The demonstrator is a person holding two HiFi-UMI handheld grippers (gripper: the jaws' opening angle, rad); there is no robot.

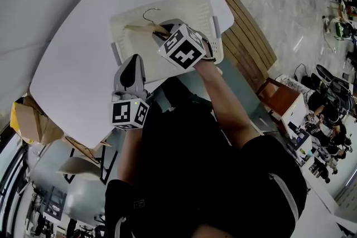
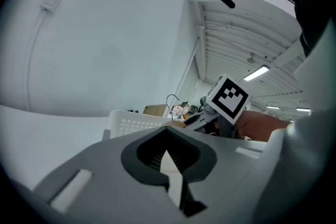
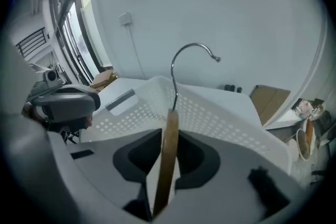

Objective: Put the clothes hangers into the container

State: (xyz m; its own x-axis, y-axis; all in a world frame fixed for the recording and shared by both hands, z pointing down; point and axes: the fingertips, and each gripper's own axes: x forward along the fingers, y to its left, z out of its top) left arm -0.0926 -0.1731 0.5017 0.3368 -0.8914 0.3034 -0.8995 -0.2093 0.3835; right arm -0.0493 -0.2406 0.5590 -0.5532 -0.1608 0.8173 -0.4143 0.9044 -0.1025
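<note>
A wooden clothes hanger (image 1: 139, 28) with a wire hook (image 1: 150, 13) hangs over the white perforated container (image 1: 207, 6) on the white table (image 1: 78, 64). My right gripper (image 1: 162, 35) reaches into the container from the near side. In the right gripper view the hanger bar (image 3: 169, 155) stands upright between the jaws of my right gripper (image 3: 170, 131), with a slim gap on its left and the hook (image 3: 191, 50) above the container wall (image 3: 226, 118). My left gripper (image 1: 134, 58) rests at the container's near left corner, shut and empty (image 2: 167, 149).
The container (image 2: 136, 123) sits near the table's right edge. A cardboard box (image 1: 25, 120) lies off the table's left end. A wooden chair (image 1: 281, 98) and slatted flooring (image 1: 248, 42) are to the right. People sit at the far right.
</note>
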